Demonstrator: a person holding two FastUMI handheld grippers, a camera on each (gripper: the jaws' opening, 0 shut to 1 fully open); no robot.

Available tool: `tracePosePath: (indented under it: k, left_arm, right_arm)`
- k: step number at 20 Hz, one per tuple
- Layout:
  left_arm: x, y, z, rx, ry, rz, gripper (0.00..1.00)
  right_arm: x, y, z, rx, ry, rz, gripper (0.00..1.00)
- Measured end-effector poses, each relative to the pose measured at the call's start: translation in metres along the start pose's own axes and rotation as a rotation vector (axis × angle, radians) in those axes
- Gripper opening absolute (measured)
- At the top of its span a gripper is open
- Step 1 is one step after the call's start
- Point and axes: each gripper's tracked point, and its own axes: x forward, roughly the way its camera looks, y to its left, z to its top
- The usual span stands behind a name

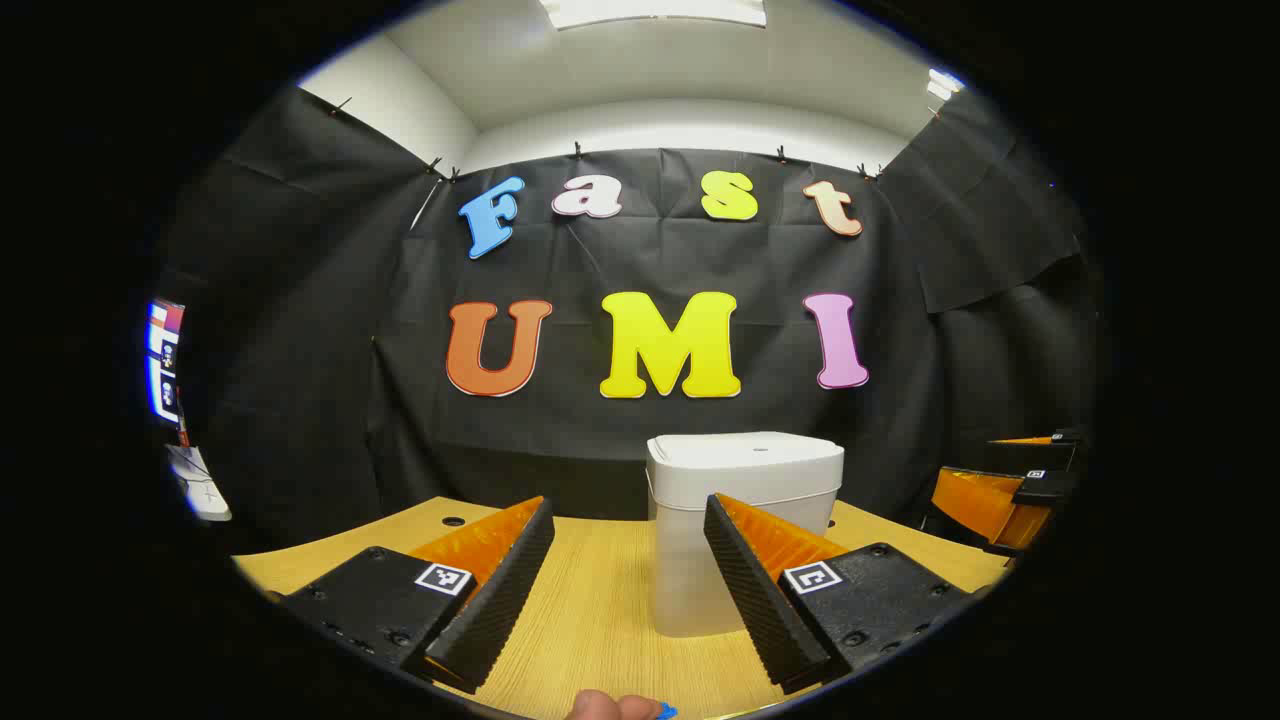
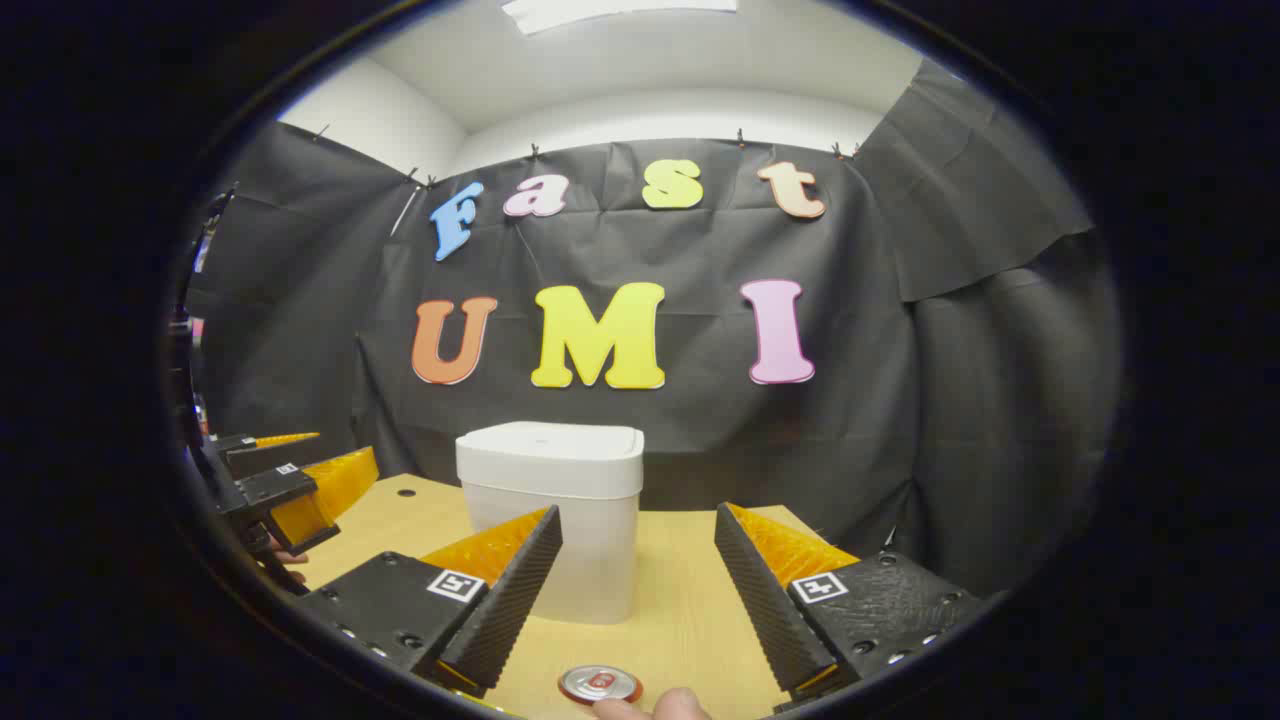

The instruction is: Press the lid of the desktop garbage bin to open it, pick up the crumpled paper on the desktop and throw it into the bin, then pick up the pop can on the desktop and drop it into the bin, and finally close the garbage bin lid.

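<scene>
Desk (image 1: 600, 620) of pale wood grain, two small round holes near its back edge — one at the far left in each view. Black cloth wall (image 1: 300, 350) hangs behind and to both sides, clipped along its top edge; above it a white wall and ceiling with a bright light panel (image 1: 655, 10). At the far left of the left gripper view you have a lit screen (image 1: 165, 355), too distorted to make out.

Bin (image 1: 745, 530), white, stands on the desk toward the back, lid (image 1: 745, 455) shut and flat. In the left gripper view it sits ahead and slightly right, partly behind your right-hand finger; in the right gripper view (image 2: 550, 520) it sits ahead and left, behind the left-hand finger.

Can (image 2: 600, 685) stands upright on the desk at the bottom of the right gripper view, its silver top with the pull tab facing up, near a fingertip (image 2: 650, 708) at the edge. No brand readable.

Your left gripper (image 1: 628, 585) has its jaws spread wide, nothing between them. Your right gripper (image 2: 638, 590) likewise — jaws wide apart, empty, held above the desk. Each finger base carries a small square black-and-white marker (image 1: 443, 578); no legible writing.

The paper cannot be made out.
</scene>
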Motion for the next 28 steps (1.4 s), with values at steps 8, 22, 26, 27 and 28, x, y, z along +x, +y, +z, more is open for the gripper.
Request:
tracePosePath:
  k: [8,22,26,27,28]
  left_arm:
    - [-0.002,-0.001,0.0,0.018,0.0,-0.006,0.97]
    - [-0.004,0.0,0.001,0.034,-0.003,-0.002,0.97]
    - [-0.005,0.003,-0.002,0.033,0.003,0.0,0.97]
    - [-0.004,0.005,-0.002,0.032,0.001,0.003,0.97]
    - [-0.004,0.006,-0.002,0.03,0.002,0.003,0.97]
  right_arm:
    - [0.0,-0.002,0.003,-0.011,-0.012,-0.01,0.95]
    - [0.0,-0.004,0.006,-0.018,-0.019,-0.019,0.95]
    - [0.002,0.001,0.012,-0.028,-0.028,-0.013,0.95]
    - [0.004,0.003,0.013,-0.031,-0.029,-0.009,0.95]
    - [0.007,0.005,0.014,-0.032,-0.025,-0.006,0.95]
